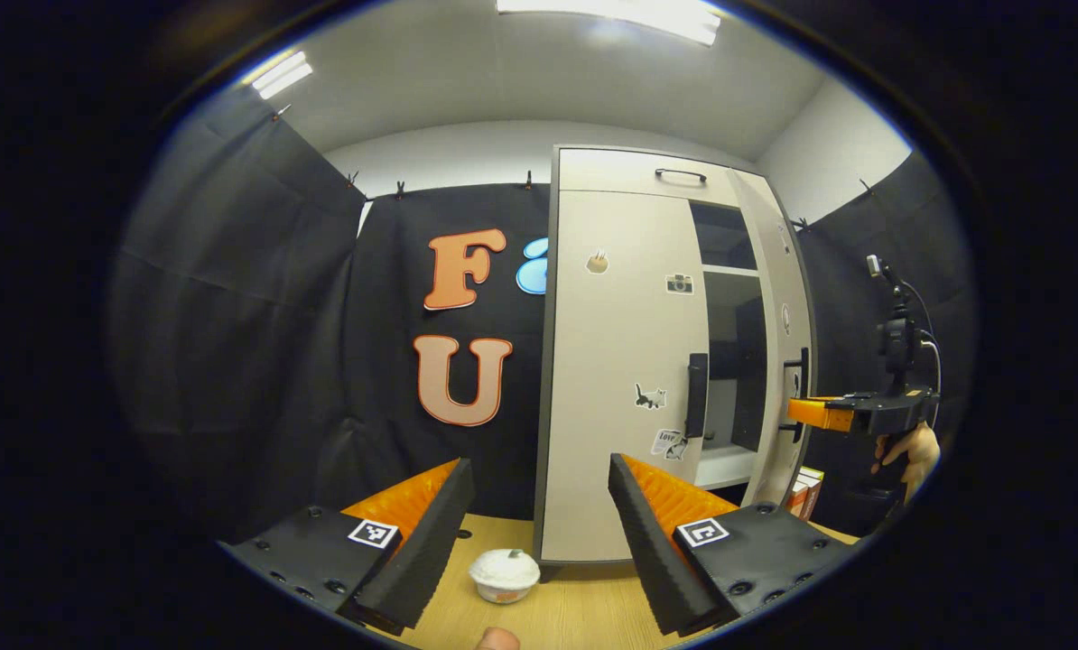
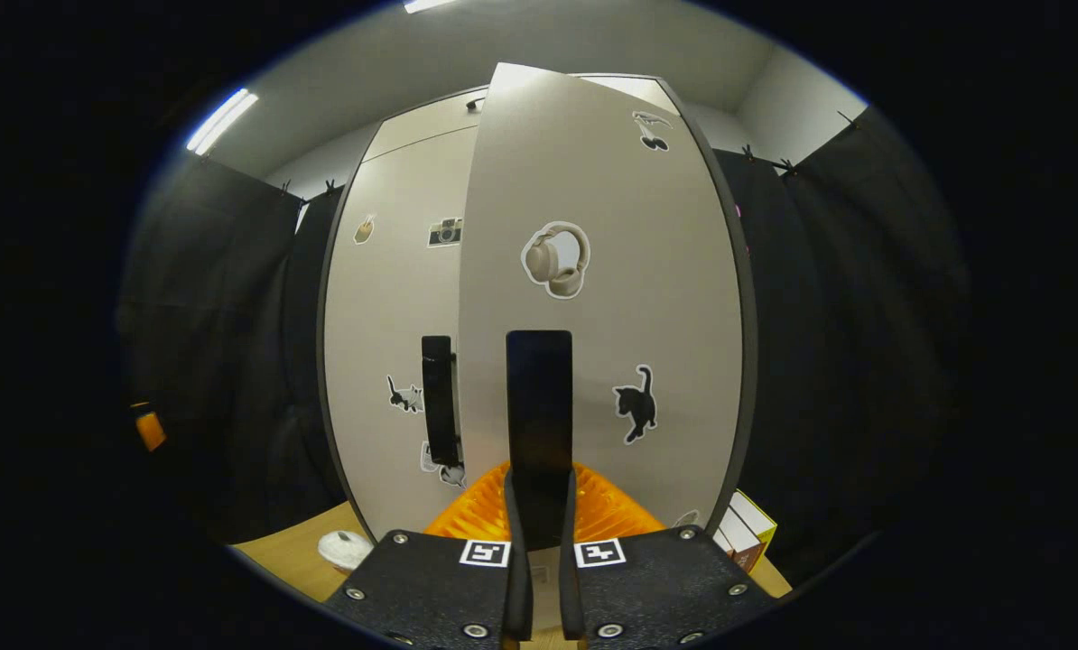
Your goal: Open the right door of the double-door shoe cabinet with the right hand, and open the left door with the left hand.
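Left gripper view: the left gripper (image 1: 539,524) hangs spread wide, nothing between its fingers, well short of the tall pale-grey double-door shoe cabinet (image 1: 629,361) standing on the light wooden counter (image 1: 584,614). The left door (image 1: 625,379) looks closed, its black vertical bar handle (image 1: 697,395) untouched. The right door (image 1: 778,343) is swung partly out, dark shelves showing in the gap. The right gripper (image 1: 801,411) sits at that door's edge, hand behind it. A small white lidded cup (image 1: 504,575) stands on the counter in front.

Right gripper view: right gripper (image 2: 539,506) pinched on the right door's black handle (image 2: 539,415); door angled open.

Step in hand: right door mid-swing. Next: finish the pull, then left gripper advances to the left handle and closes.
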### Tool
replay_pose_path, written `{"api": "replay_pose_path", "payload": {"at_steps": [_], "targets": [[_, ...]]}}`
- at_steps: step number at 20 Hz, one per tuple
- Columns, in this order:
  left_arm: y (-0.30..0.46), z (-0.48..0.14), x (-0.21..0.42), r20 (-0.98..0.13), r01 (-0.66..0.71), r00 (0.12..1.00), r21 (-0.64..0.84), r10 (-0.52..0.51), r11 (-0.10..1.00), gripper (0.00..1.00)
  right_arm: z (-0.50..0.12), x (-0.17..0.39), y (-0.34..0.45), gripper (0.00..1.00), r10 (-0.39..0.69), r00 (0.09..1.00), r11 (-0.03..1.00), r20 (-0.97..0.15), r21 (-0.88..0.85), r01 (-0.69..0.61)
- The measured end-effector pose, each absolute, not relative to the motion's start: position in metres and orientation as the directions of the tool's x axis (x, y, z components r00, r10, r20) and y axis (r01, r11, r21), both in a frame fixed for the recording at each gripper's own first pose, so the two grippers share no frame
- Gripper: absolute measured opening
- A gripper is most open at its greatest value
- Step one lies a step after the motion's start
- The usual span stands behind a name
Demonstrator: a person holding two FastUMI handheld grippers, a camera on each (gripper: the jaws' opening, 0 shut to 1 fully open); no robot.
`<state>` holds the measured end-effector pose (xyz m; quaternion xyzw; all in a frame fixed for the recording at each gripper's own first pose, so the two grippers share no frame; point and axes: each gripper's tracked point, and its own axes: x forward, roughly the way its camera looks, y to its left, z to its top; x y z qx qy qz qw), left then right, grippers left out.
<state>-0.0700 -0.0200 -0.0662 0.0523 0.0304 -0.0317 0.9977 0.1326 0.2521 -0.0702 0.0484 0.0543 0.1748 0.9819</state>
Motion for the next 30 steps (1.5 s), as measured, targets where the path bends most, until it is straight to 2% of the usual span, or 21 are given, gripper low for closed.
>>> {"api": "replay_pose_path", "payload": {"at_steps": [2,3,11,18,24,30], "targets": [[-0.032,-0.066,-0.072,-0.069,0.088,0.994,0.106,-0.081,0.99,0.96,-0.07,0.13,0.246,0.11,0.349,0.933,0.935,-0.089,0.109,-0.339],[-0.038,-0.065,-0.073,-0.066,0.098,0.994,0.111,-0.091,0.989,0.96,-0.07,0.126,0.243,0.06,0.349,0.933,0.934,-0.093,0.119,-0.337],[-0.072,-0.082,-0.074,-0.096,0.167,0.983,0.094,-0.158,0.981,0.96,-0.067,0.119,0.208,0.05,0.271,0.96,0.96,-0.069,0.091,-0.264],[-0.089,-0.076,-0.076,-0.083,0.176,0.982,0.113,-0.167,0.978,0.96,-0.066,0.116,0.176,0.0,0.171,0.983,0.983,-0.06,0.071,-0.167],[-0.097,-0.069,-0.074,-0.066,0.178,0.983,0.132,-0.171,0.975,0.96,-0.068,0.114,0.169,0.0,0.171,0.983,0.981,-0.069,0.101,-0.164],[-0.107,-0.074,-0.068,-0.076,0.194,0.98,0.13,-0.185,0.972,0.95,-0.069,0.115,0.14,0.0,0.081,0.994,0.994,-0.069,0.076,-0.076]]}}
